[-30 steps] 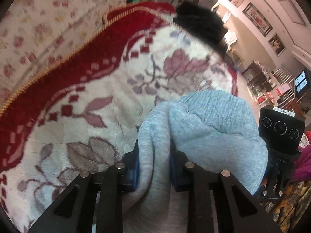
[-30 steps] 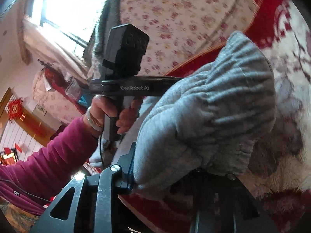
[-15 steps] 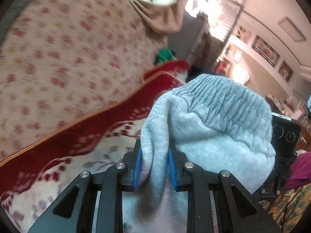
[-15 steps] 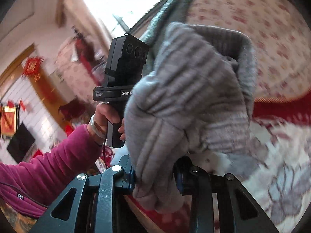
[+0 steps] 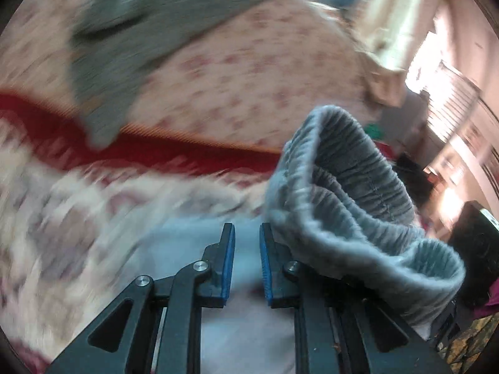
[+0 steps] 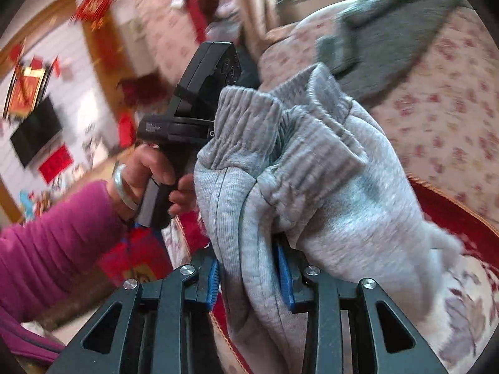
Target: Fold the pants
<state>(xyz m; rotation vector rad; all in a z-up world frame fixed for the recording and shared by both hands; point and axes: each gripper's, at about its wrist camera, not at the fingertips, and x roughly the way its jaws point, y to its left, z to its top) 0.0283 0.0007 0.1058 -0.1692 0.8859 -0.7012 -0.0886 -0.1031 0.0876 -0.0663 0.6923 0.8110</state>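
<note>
Left gripper (image 5: 246, 261) now parted and empty, grey pants (image 5: 352, 218) released half a second ago — waistband draped over its right finger. Right gripper (image 6: 248, 274) clamped on pants above red blanket (image 5: 187, 152); likely regrasping.

We see light grey pants (image 6: 327, 187) with a ribbed waistband, blue pads (image 5: 229, 265) on black fingers, a red and cream floral blanket (image 5: 93, 193), a pink-flowered cover (image 5: 249, 87), and a magenta sleeve (image 6: 53, 233).
</note>
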